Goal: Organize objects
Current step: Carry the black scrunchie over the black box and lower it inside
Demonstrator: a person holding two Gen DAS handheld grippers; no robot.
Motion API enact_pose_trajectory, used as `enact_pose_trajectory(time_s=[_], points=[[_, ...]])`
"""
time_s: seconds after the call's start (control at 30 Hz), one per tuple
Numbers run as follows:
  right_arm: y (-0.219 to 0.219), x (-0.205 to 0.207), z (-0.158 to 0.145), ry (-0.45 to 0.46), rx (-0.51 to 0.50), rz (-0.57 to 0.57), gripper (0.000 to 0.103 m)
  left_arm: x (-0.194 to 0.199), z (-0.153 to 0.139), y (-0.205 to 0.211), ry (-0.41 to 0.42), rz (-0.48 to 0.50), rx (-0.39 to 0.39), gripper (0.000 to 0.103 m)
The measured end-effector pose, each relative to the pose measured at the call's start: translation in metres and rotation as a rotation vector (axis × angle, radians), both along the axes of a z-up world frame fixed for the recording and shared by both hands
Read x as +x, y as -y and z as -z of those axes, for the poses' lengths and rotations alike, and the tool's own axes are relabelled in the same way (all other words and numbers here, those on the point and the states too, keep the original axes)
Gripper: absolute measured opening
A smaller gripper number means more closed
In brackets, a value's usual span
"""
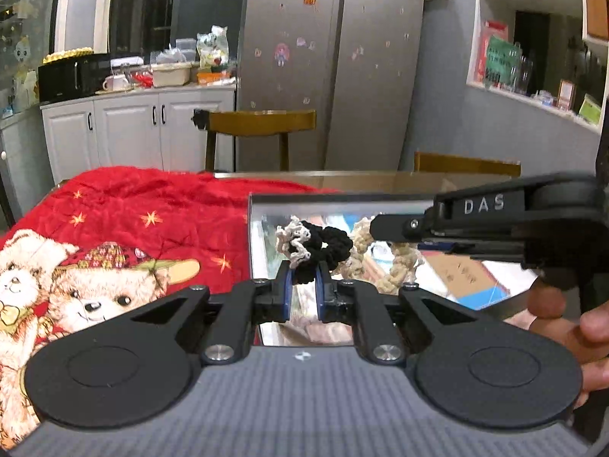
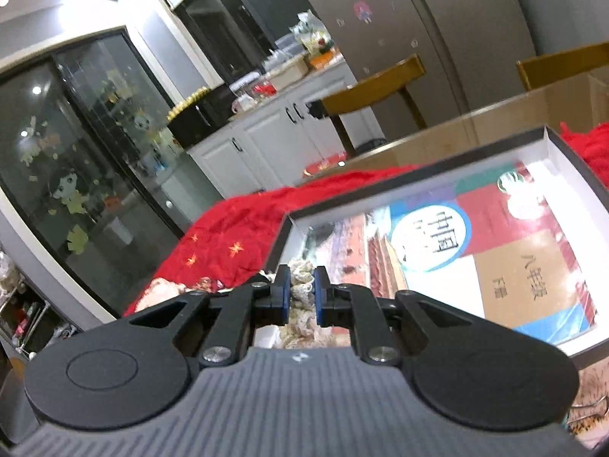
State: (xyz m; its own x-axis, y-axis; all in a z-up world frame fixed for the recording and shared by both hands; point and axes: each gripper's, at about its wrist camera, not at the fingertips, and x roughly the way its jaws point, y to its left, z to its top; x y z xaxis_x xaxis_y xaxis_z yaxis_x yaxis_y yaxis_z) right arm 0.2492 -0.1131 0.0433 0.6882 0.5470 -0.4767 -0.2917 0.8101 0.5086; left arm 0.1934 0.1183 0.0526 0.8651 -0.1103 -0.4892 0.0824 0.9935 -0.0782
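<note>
Between the blue pads of the left gripper (image 1: 303,280) a black crocheted scrunchie (image 1: 327,253) is pinched; the jaws are drawn narrow around its lower loop. A white crocheted scrunchie (image 1: 293,242) is tangled with the black one on its left side and hangs with it above the near end of the box (image 1: 342,200). Just behind, a beige braided piece (image 1: 384,262) is seen inside the box, partly hidden by the right gripper (image 1: 380,224), which enters from the right with its jaws together; whether anything is gripped cannot be told from this view. A hand (image 1: 571,327) is seen at the right edge, beneath that gripper.

In the right wrist view, the right gripper (image 2: 302,293) is closed narrowly on a beige crocheted piece (image 2: 302,289), which fills the gap between the pads and spills below them. It is held at the near left corner of the box (image 2: 418,175), a shallow dark-rimmed tray with white inner walls. A printed sheet (image 2: 475,243) with a round white emblem and Chinese characters lies on the box floor.

The box rests on a red blanket (image 1: 152,205) with gold stars and a teddy bear print (image 1: 102,289). A wooden chair (image 1: 262,122), white cabinets (image 1: 129,125) and a steel refrigerator (image 1: 331,64) are seen beyond.
</note>
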Motion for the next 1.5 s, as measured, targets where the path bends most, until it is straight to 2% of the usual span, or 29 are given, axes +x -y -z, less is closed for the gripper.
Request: enact_pose_trajectory(time_s=[0.17,0.67,1.5], points=[[-0.002,0.007,0.013,-0.05,-0.021,0.006,0.015,0.011,0.015,0.001,-0.046,-0.006,0.002,0.014],[-0.007,0.014,0.025,-0.101,-0.026,-0.009,0.015,0.022,0.035,0.006,-0.107,0.0,0.033,0.014],[-0.01,0.011,0.026,-0.105,-0.04,-0.017,0.015,0.028,0.034,-0.003,-0.146,0.01,-0.023,0.015]])
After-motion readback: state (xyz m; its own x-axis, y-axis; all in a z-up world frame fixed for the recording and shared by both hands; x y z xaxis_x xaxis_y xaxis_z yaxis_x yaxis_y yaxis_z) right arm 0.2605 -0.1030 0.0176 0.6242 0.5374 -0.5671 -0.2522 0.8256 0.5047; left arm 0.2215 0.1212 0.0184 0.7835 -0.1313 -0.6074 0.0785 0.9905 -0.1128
